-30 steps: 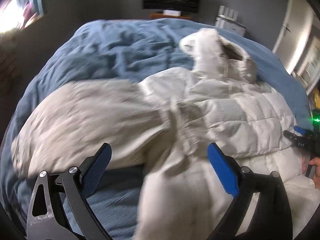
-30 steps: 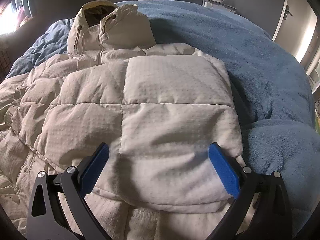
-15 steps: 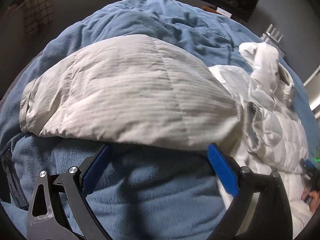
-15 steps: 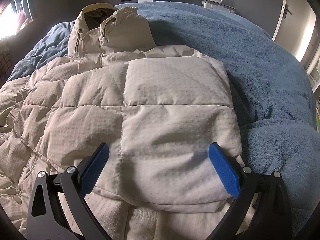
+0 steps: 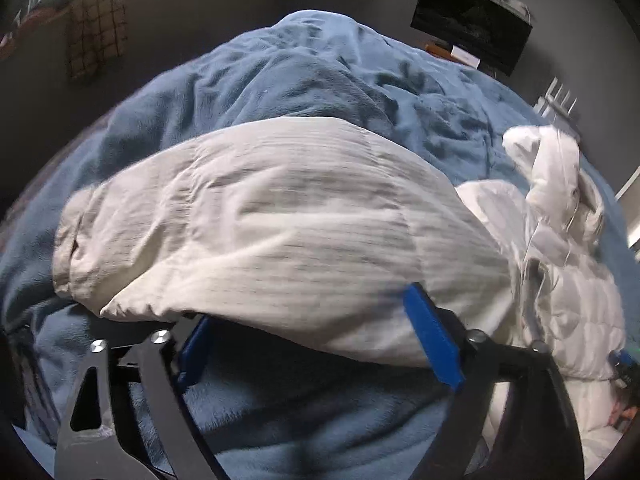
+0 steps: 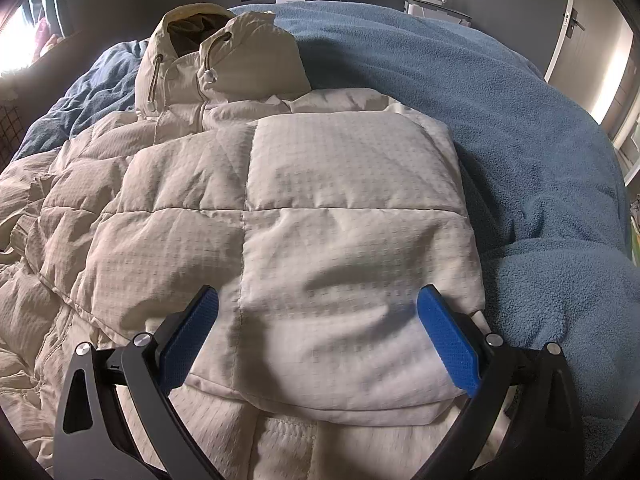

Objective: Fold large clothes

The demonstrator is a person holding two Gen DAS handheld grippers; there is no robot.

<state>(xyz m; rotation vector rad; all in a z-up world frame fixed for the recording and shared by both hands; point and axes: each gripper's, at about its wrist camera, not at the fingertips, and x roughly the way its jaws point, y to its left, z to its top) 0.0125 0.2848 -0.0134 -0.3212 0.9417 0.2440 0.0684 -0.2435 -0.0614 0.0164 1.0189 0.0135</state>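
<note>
Cream quilted jacket (image 6: 320, 208) lies spread on my blue fleece blanket (image 6: 520, 128), hood (image 6: 224, 56) toward the upper left of the right view. My right gripper (image 6: 318, 340) stands wide over the folded sleeve panel at lower centre. My left gripper (image 5: 316, 340) stands wide, the outstretched sleeve (image 5: 260, 216) draped over its fingers at mid frame.

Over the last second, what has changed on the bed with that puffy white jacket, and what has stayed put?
The left gripper swung away from the jacket's body toward its outstretched sleeve and closed in, so the sleeve's edge now lies between its open fingers; nothing is gripped yet. The right gripper stayed open over the already folded sleeve. The hood and blue blanket lie as before.
</note>
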